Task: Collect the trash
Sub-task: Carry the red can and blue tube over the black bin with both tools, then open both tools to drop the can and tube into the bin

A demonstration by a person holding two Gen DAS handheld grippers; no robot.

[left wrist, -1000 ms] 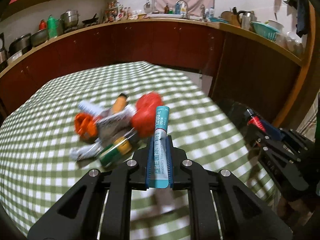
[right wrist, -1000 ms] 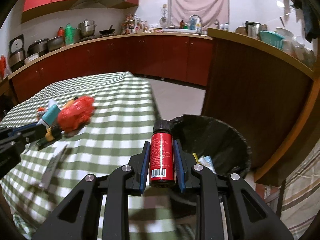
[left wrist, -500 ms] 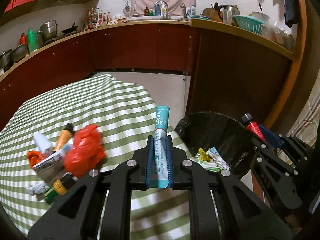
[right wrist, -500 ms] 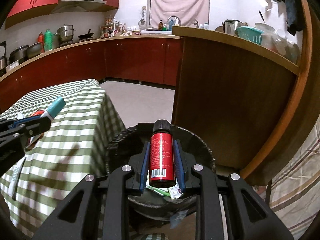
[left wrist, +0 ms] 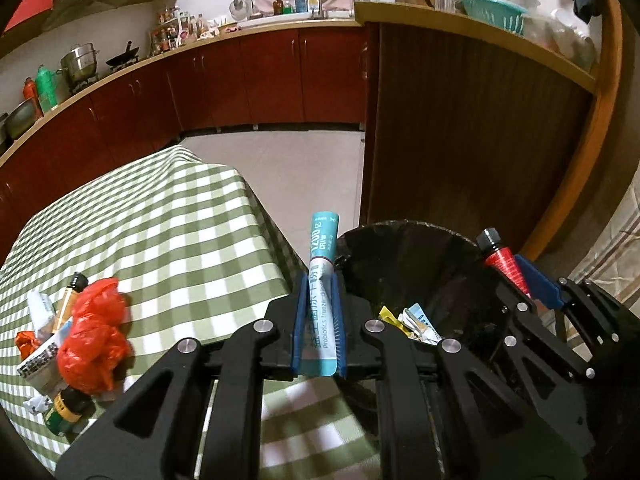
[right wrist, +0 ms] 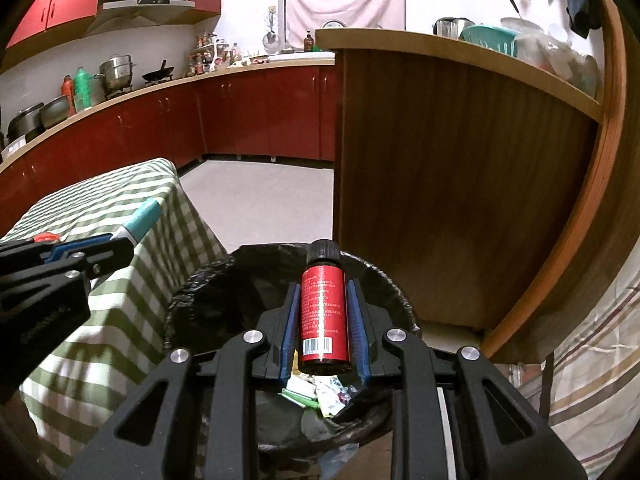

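My left gripper (left wrist: 318,280) is shut on a teal and white sachet stick (left wrist: 320,276), held over the table's edge beside the black-lined trash bin (left wrist: 432,248). My right gripper (right wrist: 323,292) is shut on a small red bottle with a black cap (right wrist: 323,312), directly above the trash bin (right wrist: 208,300), which holds several wrappers. In the left wrist view the red bottle (left wrist: 502,258) shows at right over the bin. In the right wrist view the left gripper (right wrist: 100,248) and its sachet stick (right wrist: 140,218) appear at left.
A green-checked table (left wrist: 168,232) carries a trash pile at its left: a red plastic bag (left wrist: 94,336), small bottles and wrappers. A wooden counter wall (right wrist: 460,184) stands right behind the bin. Striped cloth (right wrist: 592,360) hangs at far right. Tiled floor lies beyond.
Both grippers have swung right, off the table's middle toward the bin. The trash pile slid to the left edge of the left wrist view; the bin now sits under the red bottle.
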